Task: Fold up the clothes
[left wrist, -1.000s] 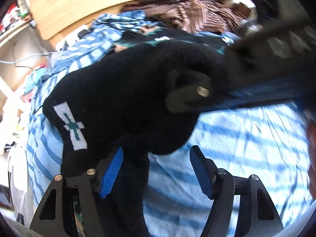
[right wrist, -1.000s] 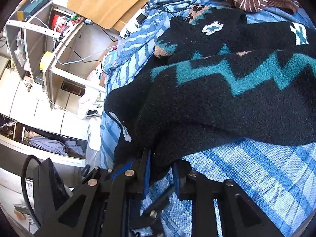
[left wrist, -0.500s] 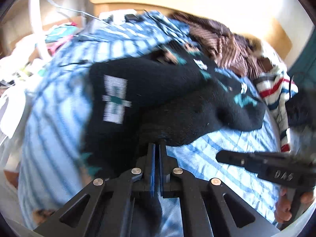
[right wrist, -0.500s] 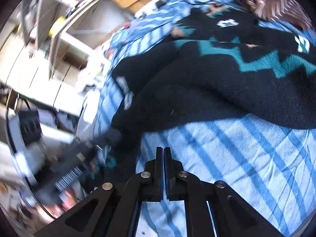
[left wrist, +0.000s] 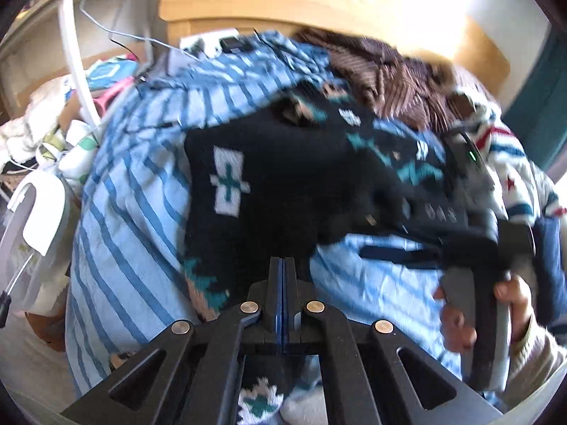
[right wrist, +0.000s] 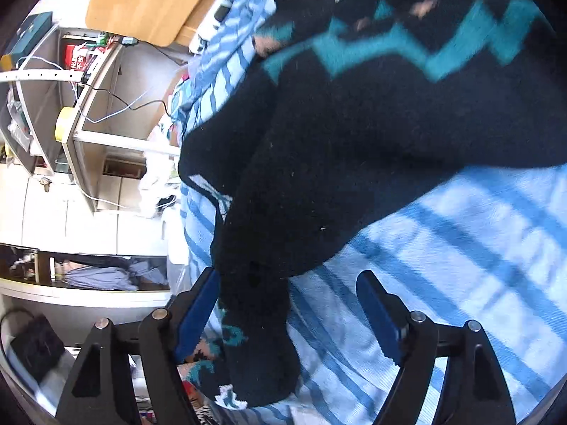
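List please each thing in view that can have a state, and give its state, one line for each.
Left tongs: shut; whether cloth is pinched, cannot tell.
Right tongs: open, jaws have just been opening, sweater sleeve between them, not pressed.
Black sweater: partly folded, lying on the bed.
Striped sheet: spread out, wrinkled.
Brown striped garment: crumpled, not folded.

Left wrist view angled steeply down over the bed, right wrist view closer, both sharing the black sweater (left wrist: 283, 191) (right wrist: 354, 163)

Black patterned sweater (left wrist: 283, 184) lies on blue-striped bedsheet (left wrist: 124, 233)
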`<control>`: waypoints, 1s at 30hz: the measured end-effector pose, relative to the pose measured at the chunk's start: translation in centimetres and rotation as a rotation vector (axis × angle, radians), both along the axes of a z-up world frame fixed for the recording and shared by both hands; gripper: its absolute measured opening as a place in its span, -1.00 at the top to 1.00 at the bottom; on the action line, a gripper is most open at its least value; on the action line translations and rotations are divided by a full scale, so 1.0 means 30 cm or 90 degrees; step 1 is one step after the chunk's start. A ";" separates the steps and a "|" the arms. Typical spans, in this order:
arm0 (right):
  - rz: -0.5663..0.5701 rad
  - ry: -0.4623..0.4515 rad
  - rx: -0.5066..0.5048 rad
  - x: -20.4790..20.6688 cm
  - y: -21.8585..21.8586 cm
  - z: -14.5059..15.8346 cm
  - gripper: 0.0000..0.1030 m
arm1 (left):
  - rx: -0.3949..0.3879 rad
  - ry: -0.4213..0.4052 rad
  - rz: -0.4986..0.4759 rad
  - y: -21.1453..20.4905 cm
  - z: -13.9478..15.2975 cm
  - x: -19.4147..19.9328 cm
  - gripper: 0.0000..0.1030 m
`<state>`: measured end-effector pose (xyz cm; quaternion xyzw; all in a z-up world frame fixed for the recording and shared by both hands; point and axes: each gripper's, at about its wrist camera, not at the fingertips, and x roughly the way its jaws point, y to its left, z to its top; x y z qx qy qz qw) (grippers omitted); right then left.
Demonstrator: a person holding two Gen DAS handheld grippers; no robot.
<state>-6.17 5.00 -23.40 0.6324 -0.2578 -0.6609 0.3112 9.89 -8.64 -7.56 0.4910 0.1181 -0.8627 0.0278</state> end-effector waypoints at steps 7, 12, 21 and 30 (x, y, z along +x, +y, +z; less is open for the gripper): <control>-0.040 -0.008 -0.026 -0.076 -0.053 -0.077 0.24 | 0.010 -0.058 -0.036 0.060 -0.130 -0.084 1.00; -0.030 0.064 -0.046 -0.131 -0.026 0.015 0.63 | 0.014 -0.015 -0.089 0.113 -0.142 -0.152 1.00; -0.008 0.137 -0.063 -0.219 0.023 0.153 0.64 | -0.015 0.065 -0.120 0.177 -0.114 -0.282 -0.71; 0.012 0.126 -0.074 -0.244 0.050 0.149 0.64 | -0.111 -0.007 -0.031 0.120 -0.189 -0.394 -0.41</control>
